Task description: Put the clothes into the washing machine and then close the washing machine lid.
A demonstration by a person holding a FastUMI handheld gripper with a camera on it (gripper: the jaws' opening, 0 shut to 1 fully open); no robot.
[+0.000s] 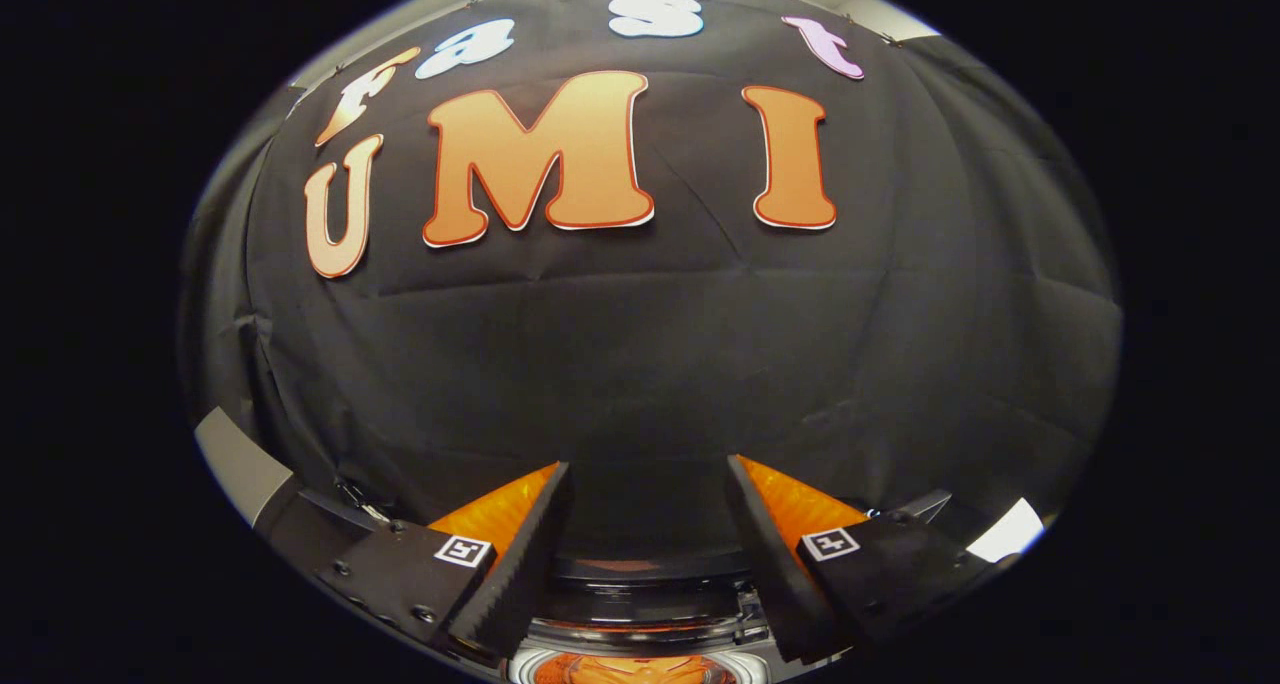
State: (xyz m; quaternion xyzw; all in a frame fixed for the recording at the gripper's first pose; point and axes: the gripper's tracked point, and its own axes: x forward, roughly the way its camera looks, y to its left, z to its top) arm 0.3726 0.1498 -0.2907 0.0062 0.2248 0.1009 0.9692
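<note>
The gripper [648,554] hung with fingers spread and empty, the washing machine [640,619] low between them, the booth wall [650,364] beyond.

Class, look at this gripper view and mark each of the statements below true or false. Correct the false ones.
1. The gripper has its fingers spread apart. True.
2. A piece of clothing is clamped between the fingers. False: the gap between them holds nothing.
3. The black cloth wall lies beyond the fingers. True.
4. The fingers' inner pads are smooth. False: they are ridged with a sawtooth edge.
5. Each finger mount carries a small square black-and-white marker. True.
6. A round opening, glowing orange inside, sits low between the fingers. True; it may belong to the washing machine, but too little shows to be sure.
</note>
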